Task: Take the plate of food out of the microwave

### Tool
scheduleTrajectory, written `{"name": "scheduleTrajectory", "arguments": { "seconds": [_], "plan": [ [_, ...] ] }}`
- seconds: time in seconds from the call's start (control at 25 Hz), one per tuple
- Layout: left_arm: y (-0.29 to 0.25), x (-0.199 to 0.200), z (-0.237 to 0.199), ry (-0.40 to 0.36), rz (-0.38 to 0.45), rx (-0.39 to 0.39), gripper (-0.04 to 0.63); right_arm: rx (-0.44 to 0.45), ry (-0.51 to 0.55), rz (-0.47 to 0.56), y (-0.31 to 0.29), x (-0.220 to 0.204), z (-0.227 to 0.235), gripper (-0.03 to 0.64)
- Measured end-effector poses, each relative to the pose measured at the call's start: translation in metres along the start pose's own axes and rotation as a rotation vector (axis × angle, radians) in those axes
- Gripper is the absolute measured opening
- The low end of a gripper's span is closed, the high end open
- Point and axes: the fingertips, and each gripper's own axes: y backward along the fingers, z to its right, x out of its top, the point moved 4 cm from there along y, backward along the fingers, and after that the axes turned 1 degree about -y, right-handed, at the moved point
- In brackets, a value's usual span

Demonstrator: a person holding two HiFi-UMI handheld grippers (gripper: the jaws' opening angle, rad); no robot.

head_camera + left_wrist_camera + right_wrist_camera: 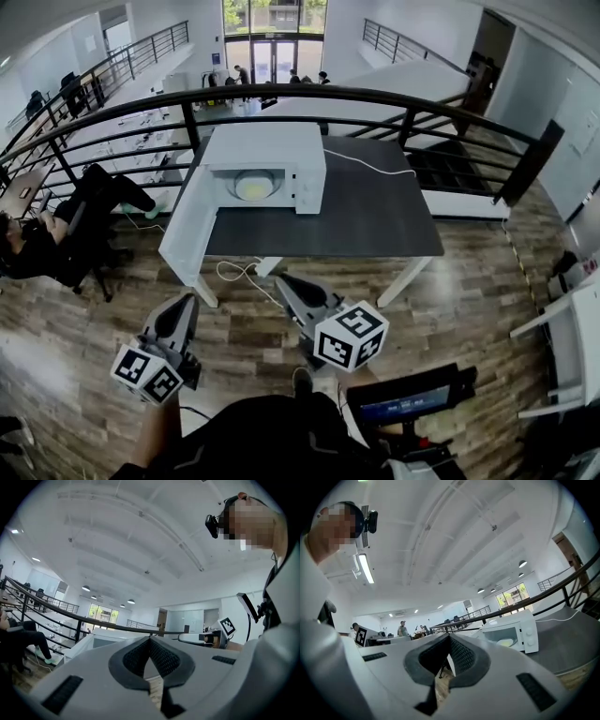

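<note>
Sitting in open microwave (267,150): plate of food (254,187), at table (375,220) left edge.
Left tongs (189,300): closed, empty.
Right tongs (279,278): closed, empty.

A dark worktop (375,216) on white legs stands at the centre of the frame. On its left end sits a white microwave (267,150), with a white cable (370,167) trailing right.

Left hand-held gripper (186,302) jaws together (empty), right hand-held gripper (283,280) likewise
</note>
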Motion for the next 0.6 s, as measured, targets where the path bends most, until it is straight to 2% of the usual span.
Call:
{"name": "scheduleTrajectory", "arguments": {
  "seconds": [0.2,0.36,0.6],
  "plan": [
    [-0.041,0.004,-0.006,0.007,0.036,0.009,0.003,0.078,0.031,-0.006,-0.017,0.013,0.029,-0.009],
    [-0.073,0.006,-0.009,0.006,0.042,0.016,0.002,0.087,0.052,-0.031,-0.028,0.021,0.059,-0.009],
    [-0.110,0.005,-0.022,-0.005,0.077,0.101,0.003,0.119,0.073,-0.051,-0.044,0.030,0.101,-0.009]
  ]
}}
